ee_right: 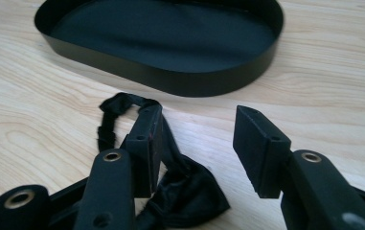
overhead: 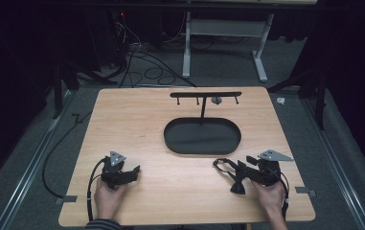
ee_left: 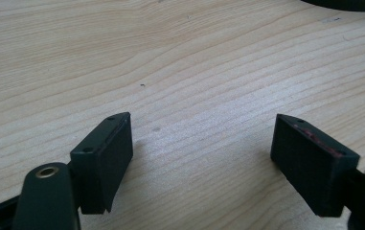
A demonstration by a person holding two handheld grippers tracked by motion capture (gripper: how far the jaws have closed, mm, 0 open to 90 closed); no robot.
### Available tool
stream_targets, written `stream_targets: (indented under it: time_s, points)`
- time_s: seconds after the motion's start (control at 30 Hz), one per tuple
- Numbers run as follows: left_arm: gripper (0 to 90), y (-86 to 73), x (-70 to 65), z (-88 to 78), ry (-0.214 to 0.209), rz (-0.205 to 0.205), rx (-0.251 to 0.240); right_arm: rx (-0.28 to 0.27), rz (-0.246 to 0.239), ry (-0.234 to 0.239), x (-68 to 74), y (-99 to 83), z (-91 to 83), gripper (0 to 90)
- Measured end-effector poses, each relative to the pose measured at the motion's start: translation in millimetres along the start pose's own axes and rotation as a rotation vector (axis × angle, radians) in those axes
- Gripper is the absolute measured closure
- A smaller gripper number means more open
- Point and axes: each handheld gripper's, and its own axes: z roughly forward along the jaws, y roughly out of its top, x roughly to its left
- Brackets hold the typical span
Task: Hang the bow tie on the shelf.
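A light wooden table (overhead: 137, 129) carries everything. Toward its far side sits a black oval tray (overhead: 202, 136) with a low wall, its long axis running left to right; a thin post rises from the tray's far edge to a black crossbar rack (overhead: 205, 94) with short pegs, parallel to that axis.

Nearer the person than the tray, and to its left, the left gripper (overhead: 131, 172) rests in a hand (overhead: 107, 195) on the wood. In the left gripper view its jaws stand wide apart over bare wood grain, with nothing between them.

Nearer than the tray's right end, the right gripper (overhead: 235, 175) lies in the other hand (overhead: 271, 197). Its jaws are also spread apart and hold nothing.

A black fabric bow tie (ee_right: 180, 189) lies flat on the table just in front of the tray's near wall. Its strap (ee_right: 110, 117) loops out toward the tray, while the bunched, slightly glossy bow lies nearer the person. The piece lies along and beneath the gripper's left jaw, partly hidden by it; whether the two touch, I cannot tell.
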Motion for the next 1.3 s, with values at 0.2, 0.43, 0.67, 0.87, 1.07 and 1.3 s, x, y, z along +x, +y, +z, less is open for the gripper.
stream_targets:
  time_s: [0.2,0.43,0.67,0.87,1.07,1.3]
  points:
    - [22.8,0.0,0.0,0.0,0.000,-0.001,-0.001,0.016,-0.025,0.026,9.2,4.5,9.7,55.5]
    - [22.8,0.0,0.0,0.0,0.000,0.000,0.000,0.039,-0.045,0.049,16.9,9.8,21.4,55.9]
    - [22.8,-0.1,-0.1,-0.1,0.000,0.000,0.000,0.082,-0.060,0.061,19.0,12.0,38.6,57.1]
    - [22.8,-0.1,0.0,-0.1,0.000,0.000,0.000,0.123,-0.061,0.067,18.3,9.0,47.7,63.4]
    - [22.8,-0.1,-0.1,0.0,0.000,0.000,-0.001,0.150,-0.085,0.067,18.6,5.3,50.8,72.0]
    - [22.8,-0.1,0.0,-0.1,0.000,0.001,0.000,0.159,-0.134,0.074,21.2,2.7,50.7,82.5]
